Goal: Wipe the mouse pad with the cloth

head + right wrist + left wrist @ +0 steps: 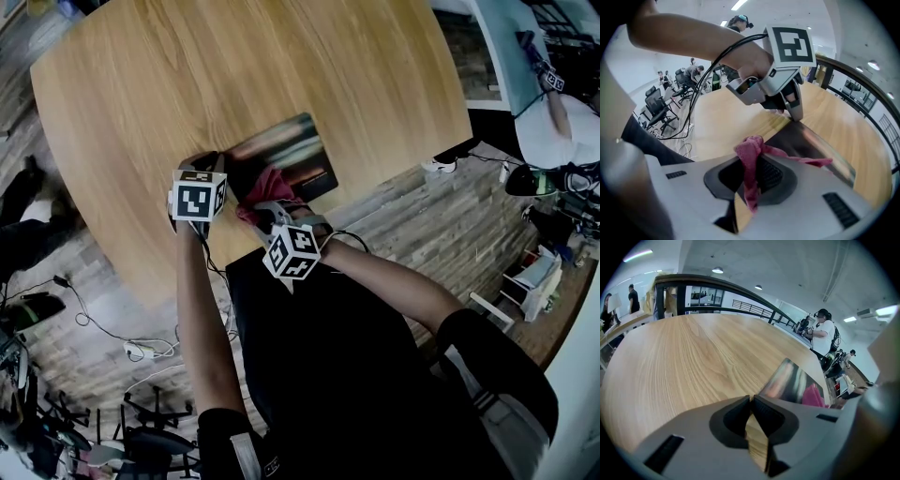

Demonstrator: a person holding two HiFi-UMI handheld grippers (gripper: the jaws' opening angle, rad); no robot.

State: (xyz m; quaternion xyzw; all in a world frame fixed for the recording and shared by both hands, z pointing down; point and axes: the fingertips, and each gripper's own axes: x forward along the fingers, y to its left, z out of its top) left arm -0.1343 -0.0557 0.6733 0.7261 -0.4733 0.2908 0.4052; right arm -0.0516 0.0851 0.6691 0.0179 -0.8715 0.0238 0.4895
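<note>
Looking down in the head view, the person is holding both grippers over the near edge of a round wooden table (234,75), where the dark mouse pad (292,155) is lying flat close to that edge. The left gripper (210,161) is sitting at the pad's near left corner. The right gripper (265,204) is reaching in just beside it, and the cloth (269,186), pink, is bunching on the near part of the pad in front of its jaws.

In the left gripper view, the left gripper's jaws are meeting at their tips with nothing between them, and bare wood is showing beneath. The mouse pad (787,379) is lying just ahead to the right, with a bit of the cloth (813,395) showing on it.

In the right gripper view, the right gripper's jaws are clamping the cloth (751,157), which is standing up in a fold between them and trailing a strip across the right jaw. The left gripper (797,112) is touching its tips down at the edge of the mouse pad (813,140), with a hand (750,63) wrapping around its body
</note>
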